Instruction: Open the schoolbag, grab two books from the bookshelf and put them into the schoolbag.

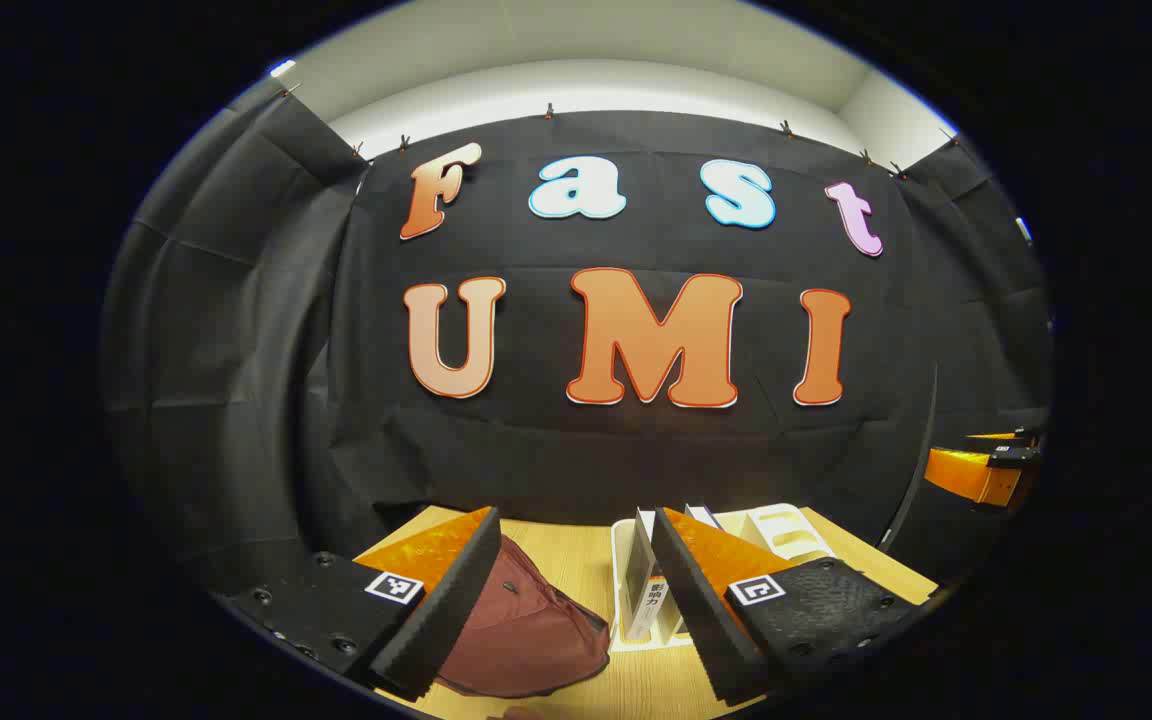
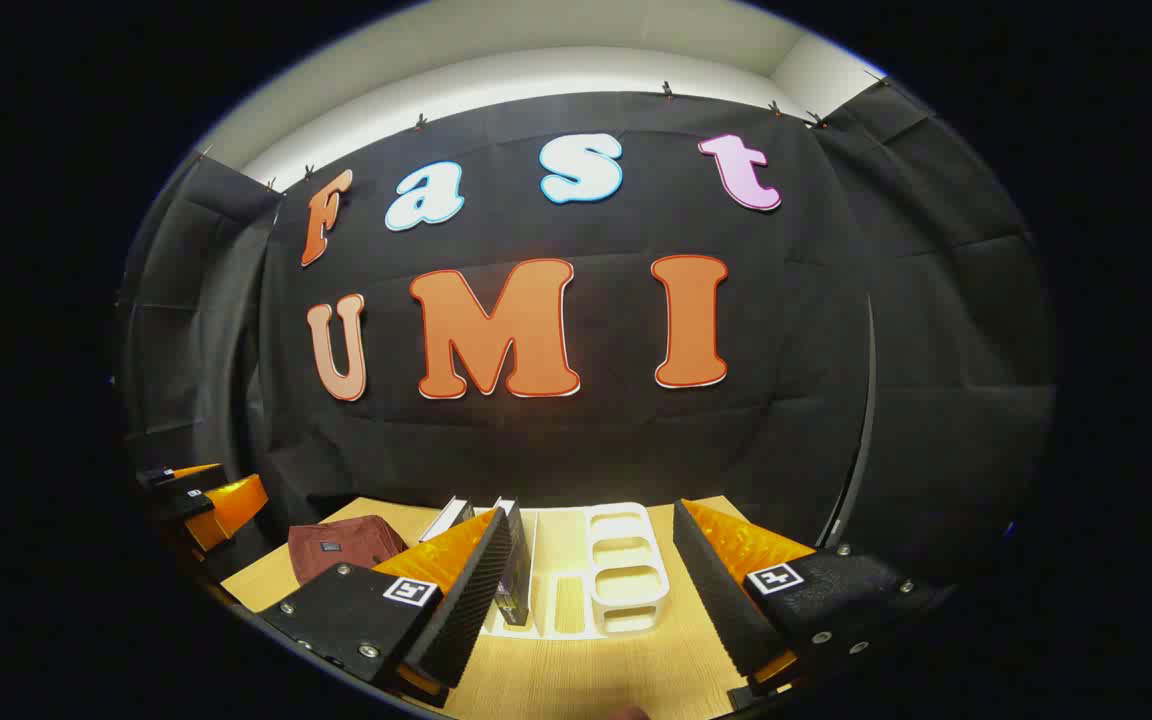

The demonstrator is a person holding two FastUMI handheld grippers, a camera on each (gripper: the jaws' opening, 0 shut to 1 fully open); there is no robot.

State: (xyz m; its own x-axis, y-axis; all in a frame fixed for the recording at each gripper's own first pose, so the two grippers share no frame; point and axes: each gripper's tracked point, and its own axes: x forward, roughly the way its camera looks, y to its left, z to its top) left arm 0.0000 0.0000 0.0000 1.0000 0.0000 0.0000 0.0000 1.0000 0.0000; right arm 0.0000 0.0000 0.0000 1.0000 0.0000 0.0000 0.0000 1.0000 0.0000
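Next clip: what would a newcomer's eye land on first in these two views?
Probably the dark red schoolbag, lying on the wooden table between the left gripper's open jaws. Beside it stands a white bookshelf holding a couple of upright books at its schoolbag end. In the right gripper view, the right gripper faces that bookshelf, its jaws open and holding nothing.

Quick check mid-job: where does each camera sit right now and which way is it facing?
Left gripper view: rides the left gripper, facing the back wall over the table; open fingers frame the schoolbag.
Right gripper view: rides the right gripper, aimed at the white bookshelf; open fingers show.
Shared: schoolbag, bookshelf, and each shows the other gripper.
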